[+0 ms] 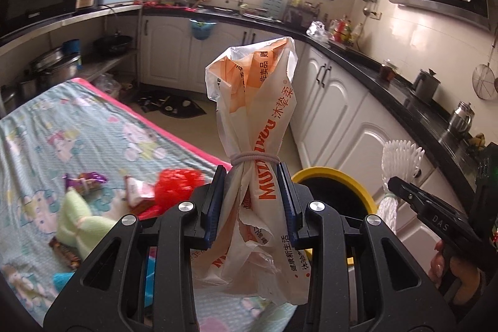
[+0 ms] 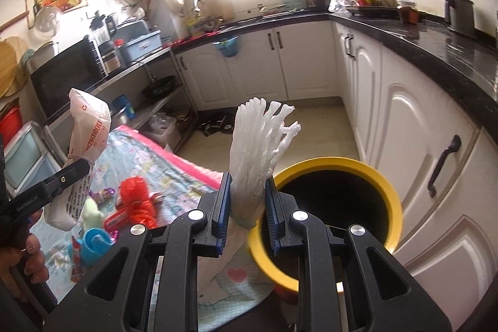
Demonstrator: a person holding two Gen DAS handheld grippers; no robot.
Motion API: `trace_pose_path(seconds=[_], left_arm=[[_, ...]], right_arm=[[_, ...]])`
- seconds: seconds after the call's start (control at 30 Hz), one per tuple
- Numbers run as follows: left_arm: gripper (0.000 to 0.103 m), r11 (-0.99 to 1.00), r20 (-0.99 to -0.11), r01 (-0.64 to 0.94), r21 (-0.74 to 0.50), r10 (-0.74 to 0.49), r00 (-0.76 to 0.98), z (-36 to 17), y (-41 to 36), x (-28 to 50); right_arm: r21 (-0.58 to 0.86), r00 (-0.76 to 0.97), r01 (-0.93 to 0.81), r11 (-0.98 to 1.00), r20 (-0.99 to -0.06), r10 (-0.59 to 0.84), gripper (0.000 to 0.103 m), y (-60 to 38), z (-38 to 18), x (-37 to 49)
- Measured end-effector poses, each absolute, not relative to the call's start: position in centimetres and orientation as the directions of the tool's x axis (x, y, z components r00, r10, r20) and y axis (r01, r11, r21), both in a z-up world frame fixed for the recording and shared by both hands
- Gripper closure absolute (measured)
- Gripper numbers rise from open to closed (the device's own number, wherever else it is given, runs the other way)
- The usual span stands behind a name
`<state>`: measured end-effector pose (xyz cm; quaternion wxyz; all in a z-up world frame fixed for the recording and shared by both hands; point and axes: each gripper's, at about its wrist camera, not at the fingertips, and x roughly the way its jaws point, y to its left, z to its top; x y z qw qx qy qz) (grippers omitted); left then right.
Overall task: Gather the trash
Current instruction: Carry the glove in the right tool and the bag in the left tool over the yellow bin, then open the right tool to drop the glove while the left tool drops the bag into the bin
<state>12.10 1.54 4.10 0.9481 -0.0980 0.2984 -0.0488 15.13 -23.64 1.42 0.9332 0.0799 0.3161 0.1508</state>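
Left claw [image 1: 252, 176] clamped on tied orange-white plastic bag [image 1: 258, 101]; right claw [image 2: 247, 192] clamped on white foam net [image 2: 258, 142]. Both held up beside yellow-rimmed bin [image 2: 386, 185], whose inside is too dark to read. More wrappers [image 1: 85, 181] lie on the cloth-covered surface [image 1: 93, 126].

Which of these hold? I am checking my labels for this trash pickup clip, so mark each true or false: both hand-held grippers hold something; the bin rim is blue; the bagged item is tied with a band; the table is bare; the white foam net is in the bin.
1. Both hold something: true. The left hand-held gripper grips the plastic bag; the right hand-held gripper grips the white foam net.
2. Blue rim: false. The bin has a yellow rim.
3. Tied: true, by a band.
4. Bare table: false. A red net and wrappers lie there.
5. Net in bin: false, gripped beside it.
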Motion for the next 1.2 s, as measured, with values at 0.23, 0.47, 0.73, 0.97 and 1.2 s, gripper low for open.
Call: trace_pose_path(seconds=[0.23,0.47,0.73,0.97,1.2], left_arm=[[0.077,0.971,-0.577,0.087,-0.221,-0.202,0.792,3.1,-1.1,14.2],[0.076,0.961,-0.601,0.150,-0.232,-0.263,0.755,1.6,-4.1,16.8],[0.076,0.946,-0.639,0.206,-0.248,-0.320,0.699,-1.0,-7.9,19.7],[0.076,0.936,-0.675,0.233,-0.266,-0.353,0.648,-3.5,-10.3,21.6],[0.074,0.924,-0.702,0.243,-0.295,-0.382,0.601,-5.7,-11.8,23.1]], right_arm=[[0.240,0.773,-0.145,0.960,-0.578,0.262,0.083,-26.8,0.2,16.5],[0.229,0.781,-0.068,0.971,-0.594,0.195,0.083,-29.5,-1.4,17.6],[0.197,0.766,-0.029,0.980,-0.626,0.148,0.083,-31.1,-4.3,18.8],[0.163,0.746,-0.032,0.986,-0.652,0.132,0.082,-31.4,-7.2,20.0],[0.148,0.718,-0.034,0.988,-0.684,0.127,0.076,-31.2,-9.8,21.0]])
